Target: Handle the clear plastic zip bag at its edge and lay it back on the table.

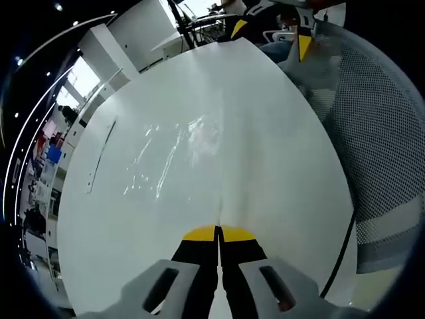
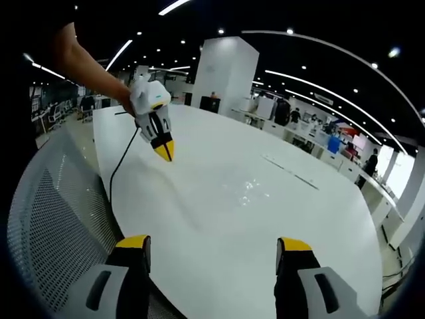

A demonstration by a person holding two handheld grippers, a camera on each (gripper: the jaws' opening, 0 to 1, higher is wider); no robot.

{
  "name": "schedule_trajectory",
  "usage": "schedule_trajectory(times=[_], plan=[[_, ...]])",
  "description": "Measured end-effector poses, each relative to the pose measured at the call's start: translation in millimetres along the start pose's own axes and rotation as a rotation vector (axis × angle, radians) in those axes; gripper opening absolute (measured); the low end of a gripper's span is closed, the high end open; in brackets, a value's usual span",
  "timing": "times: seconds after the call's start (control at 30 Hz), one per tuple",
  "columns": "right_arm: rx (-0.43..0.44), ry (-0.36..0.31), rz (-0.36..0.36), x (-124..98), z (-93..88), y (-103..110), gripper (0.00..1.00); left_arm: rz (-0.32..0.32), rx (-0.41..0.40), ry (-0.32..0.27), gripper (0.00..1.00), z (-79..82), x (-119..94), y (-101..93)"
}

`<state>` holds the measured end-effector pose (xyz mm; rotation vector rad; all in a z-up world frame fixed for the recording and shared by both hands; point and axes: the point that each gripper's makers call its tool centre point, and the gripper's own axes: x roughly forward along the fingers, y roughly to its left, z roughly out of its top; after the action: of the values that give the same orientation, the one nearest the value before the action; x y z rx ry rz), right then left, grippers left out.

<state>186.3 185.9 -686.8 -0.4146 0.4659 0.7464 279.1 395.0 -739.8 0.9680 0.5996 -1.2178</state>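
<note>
The clear plastic zip bag [image 1: 174, 151] lies on the round white table [image 1: 285, 193], showing mostly as glints and creases. My left gripper [image 1: 218, 234] has its yellow-tipped jaws pressed together, and a crease of the film runs up from them, so it looks shut on the bag's near edge. In the right gripper view the left gripper [image 2: 165, 151] is held by a hand just above the table [image 2: 319, 232], with the film tented under its tip and the bag's glints [image 2: 249, 189] to its right. My right gripper [image 2: 212, 247] stands open over the table's near edge, with nothing between its jaws.
A grey mesh chair [image 1: 382, 146] stands against the table's edge and shows as mesh [image 2: 53, 219] beside my right gripper. A black cable [image 2: 119, 169] trails from the left gripper over the rim. A thin slot [image 1: 99, 156] crosses the tabletop. Office desks and people stand behind.
</note>
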Motion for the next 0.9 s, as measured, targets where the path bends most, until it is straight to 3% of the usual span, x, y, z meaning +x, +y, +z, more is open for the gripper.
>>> schedule_trajectory(times=[0.23,0.5,0.67,0.9], plan=[[-0.022,-0.001,0.017,1,6.4,3,0.69,0.002,0.002,0.008,0.00,1.0,-4,-7.8],[-0.053,-0.004,0.045,5,16.6,7,0.55,0.009,-0.007,0.012,0.00,5.9,-10,-15.4],[-0.080,-0.017,0.089,10,26.7,14,0.42,0.000,0.019,0.047,0.00,8.0,-13,-19.0],[-0.129,-0.039,0.128,14,40.4,22,0.33,0.009,0.036,0.063,0.00,11.7,-15,-25.6]])
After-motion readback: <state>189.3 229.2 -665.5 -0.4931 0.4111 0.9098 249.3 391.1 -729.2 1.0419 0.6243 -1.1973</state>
